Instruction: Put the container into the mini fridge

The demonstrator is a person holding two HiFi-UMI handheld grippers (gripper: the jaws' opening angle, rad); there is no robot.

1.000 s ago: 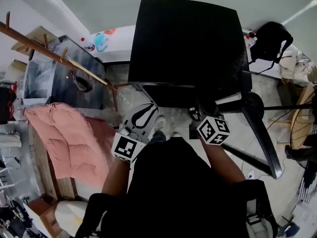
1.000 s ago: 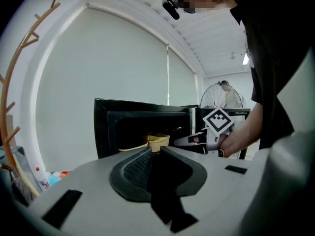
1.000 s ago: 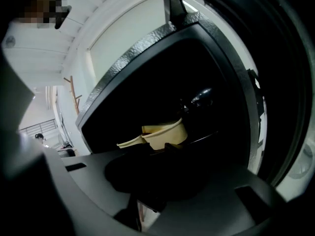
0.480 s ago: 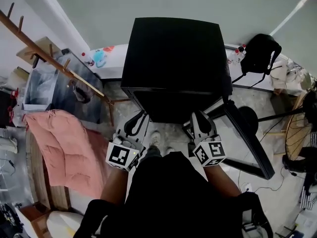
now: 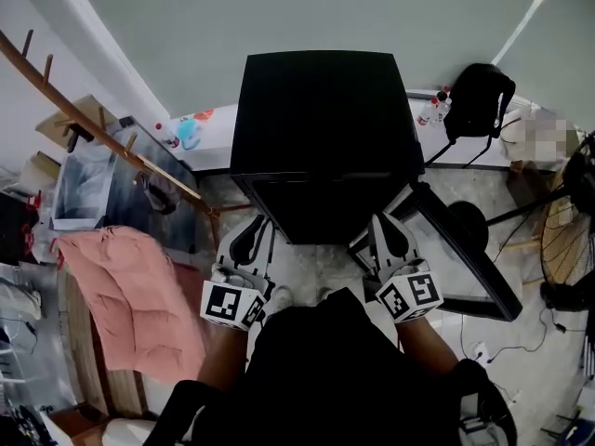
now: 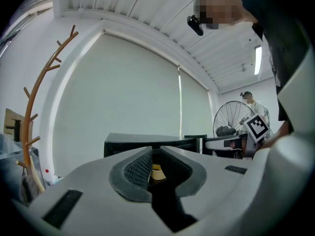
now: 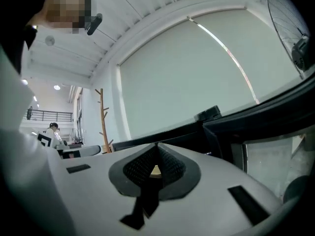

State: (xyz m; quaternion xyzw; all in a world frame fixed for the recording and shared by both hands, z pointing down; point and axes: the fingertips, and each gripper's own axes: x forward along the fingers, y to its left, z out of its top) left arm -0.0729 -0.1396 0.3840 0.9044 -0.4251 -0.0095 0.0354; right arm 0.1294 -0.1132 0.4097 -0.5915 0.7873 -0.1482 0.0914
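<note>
My left gripper (image 6: 154,154) has its fingers (image 6: 137,167) drawn almost together, with only a thin slit between the ribbed pads. Nothing is pinched in them. The right gripper (image 7: 156,150) has just closed. Its fingers (image 7: 171,167) meet at the tips and leave a small triangular window lower down, and they hold nothing either.

All I can see of the container (image 6: 157,172) is a small pale yellow shape. It shows through the left slit and again through the right window. In both gripper views it lies past the tips at 12 o'clock, against the dark opening of the fridge (image 5: 325,110), and the pads do not touch it. I cannot make out its shape or how it stands. In the head view the fridge's own top hides it.

In the head view both grippers sit just in front of the fridge and point at its open front. The left is at about 7 o'clock of the fridge and the right at about 5 o'clock, with bare floor between them. The door (image 5: 465,272) stands open, swung out toward 4 o'clock, and the right gripper is just beside its inner edge. A pink quilt (image 5: 130,295) lies well off at 9 o'clock of the left gripper.
</note>
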